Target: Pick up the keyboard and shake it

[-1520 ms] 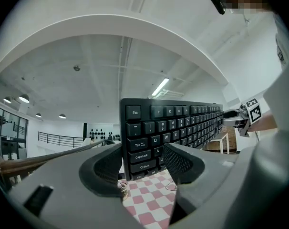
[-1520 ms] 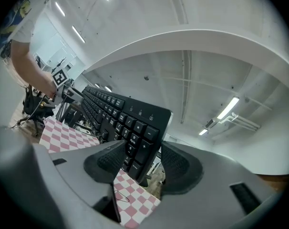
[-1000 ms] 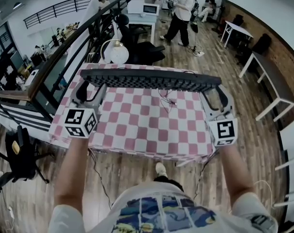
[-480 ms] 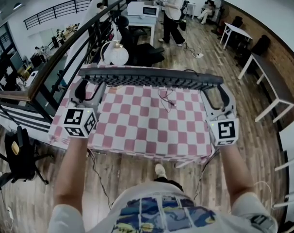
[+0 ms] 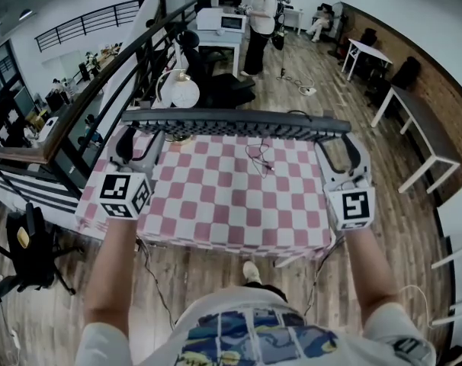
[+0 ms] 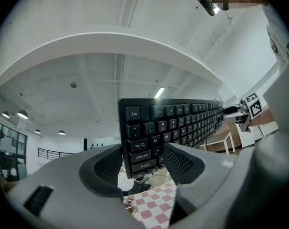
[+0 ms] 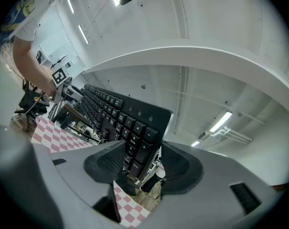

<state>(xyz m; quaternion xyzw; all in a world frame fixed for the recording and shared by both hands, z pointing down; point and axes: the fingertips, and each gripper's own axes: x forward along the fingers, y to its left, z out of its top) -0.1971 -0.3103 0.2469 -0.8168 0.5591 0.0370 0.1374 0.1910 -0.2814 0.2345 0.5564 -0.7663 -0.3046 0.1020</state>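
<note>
Clamping keyboard [image 5: 239,124] at both ends with left gripper [image 5: 143,133] and right gripper [image 5: 335,137], clear above checked table [image 5: 239,200]; apparently nudged slightly higher than a second ago, suggesting shaking under way.

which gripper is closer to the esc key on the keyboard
Left. The left gripper clamps the keyboard at the end beside the Esc key; the right gripper clamps its opposite, number-pad end.

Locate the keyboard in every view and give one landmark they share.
Head view: keyboard spans the upper middle, above the checkered tablecloth.
Left gripper view: keyboard at centre, Esc end between the jaws, stretching right.
Right gripper view: keyboard centre-left, number-pad end between the jaws.
Shared landmark: the checkered tablecloth.
</note>
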